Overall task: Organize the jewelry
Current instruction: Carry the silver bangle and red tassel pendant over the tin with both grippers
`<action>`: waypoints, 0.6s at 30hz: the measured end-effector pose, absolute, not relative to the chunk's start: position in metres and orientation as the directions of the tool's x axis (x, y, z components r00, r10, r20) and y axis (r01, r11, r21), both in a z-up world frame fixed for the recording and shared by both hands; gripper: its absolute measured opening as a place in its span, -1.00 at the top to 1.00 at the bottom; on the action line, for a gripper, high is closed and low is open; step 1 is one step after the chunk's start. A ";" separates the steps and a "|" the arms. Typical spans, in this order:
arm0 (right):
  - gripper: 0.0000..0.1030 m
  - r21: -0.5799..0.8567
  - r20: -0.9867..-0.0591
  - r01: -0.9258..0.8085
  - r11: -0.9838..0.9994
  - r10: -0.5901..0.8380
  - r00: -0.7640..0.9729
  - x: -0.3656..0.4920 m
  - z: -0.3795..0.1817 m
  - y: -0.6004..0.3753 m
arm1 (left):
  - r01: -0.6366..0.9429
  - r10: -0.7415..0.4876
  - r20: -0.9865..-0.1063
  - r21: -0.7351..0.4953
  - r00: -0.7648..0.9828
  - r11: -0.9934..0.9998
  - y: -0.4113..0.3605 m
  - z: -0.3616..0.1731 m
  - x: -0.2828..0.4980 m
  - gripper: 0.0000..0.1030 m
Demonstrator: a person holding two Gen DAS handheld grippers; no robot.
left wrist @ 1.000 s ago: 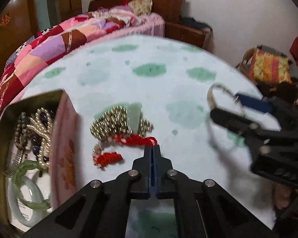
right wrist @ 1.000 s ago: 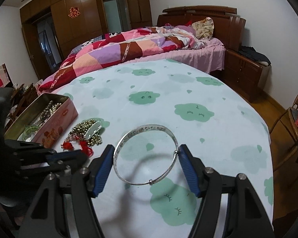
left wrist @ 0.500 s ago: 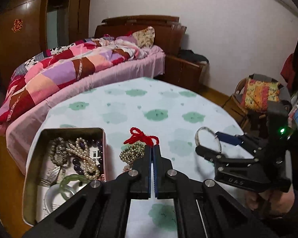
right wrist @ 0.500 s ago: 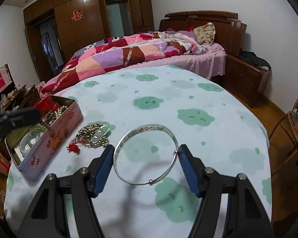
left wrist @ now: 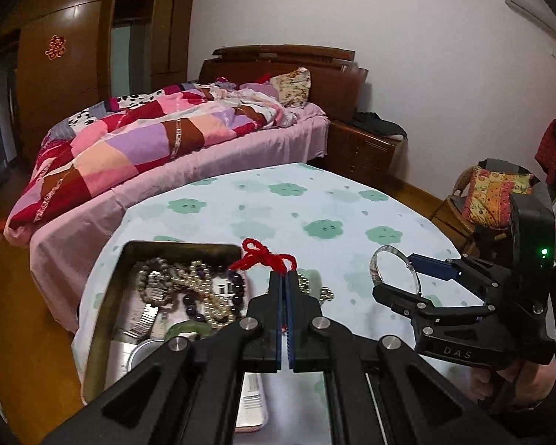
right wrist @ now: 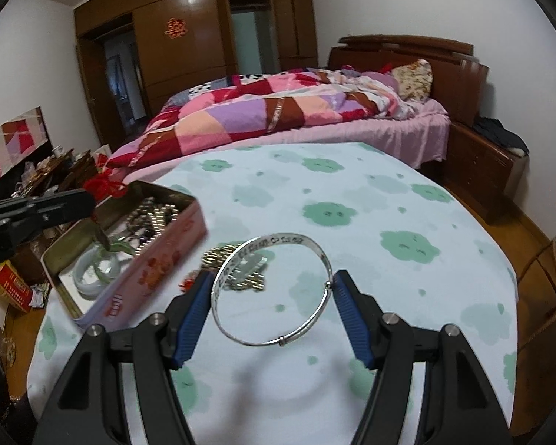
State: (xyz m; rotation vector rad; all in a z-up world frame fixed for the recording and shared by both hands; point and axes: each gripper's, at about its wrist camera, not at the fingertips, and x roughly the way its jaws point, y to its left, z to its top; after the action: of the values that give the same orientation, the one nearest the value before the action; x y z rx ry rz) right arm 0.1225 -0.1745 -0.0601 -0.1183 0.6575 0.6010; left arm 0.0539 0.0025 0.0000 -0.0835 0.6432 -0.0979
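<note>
Your left gripper (left wrist: 285, 278) has climbed well off the table (left wrist: 352, 207) and swung toward the tin (left wrist: 103, 296). A second ago it was low over the cloth, its jaws closed on the red cord (left wrist: 267, 257) where it lay against the bead pile; half a second ago it was already rising. Now the jaws are pressed narrow on that cord, its knot stands up above the tips, and in the right view the cord (right wrist: 105, 185) sits over the tin's (right wrist: 155, 278) far side with something thin and green hanging below it. I judge this piece is nearly home: what's left is to lower and release over the tin.

The bead pile (right wrist: 241, 270) did not come with it. It lies on the cloth just beside the tin's pink wall, so I read the cord as a separate piece and the beads as a later pick.

Your right gripper (right wrist: 274, 296) has hardly moved across the three moments. Its jaws stand wide with the bangle (right wrist: 274, 289) spanned between the blue pads (right wrist: 352, 319), held clear above the table; only the bangle's tilt looks a little different. It waits its turn for the tin.

Inside the tin lie bead strings (left wrist: 204, 289), a metal strap and a jade bangle (right wrist: 100, 267), so there's limited room; drop the cord toward the open middle, I'd say.
</note>
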 end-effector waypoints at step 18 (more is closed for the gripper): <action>-0.32 0.033 -0.585 -0.688 0.725 0.572 0.575 0.113 -0.041 -0.101 | -0.049 -0.036 -0.596 -0.125 0.802 0.991 0.051 -0.006 0.042 1.00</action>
State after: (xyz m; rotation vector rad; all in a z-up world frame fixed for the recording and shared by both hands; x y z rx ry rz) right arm 0.1128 -0.1009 -0.0407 -0.2073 0.6071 0.7439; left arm 0.0421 0.0512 -0.0063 -0.1372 0.6407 0.0074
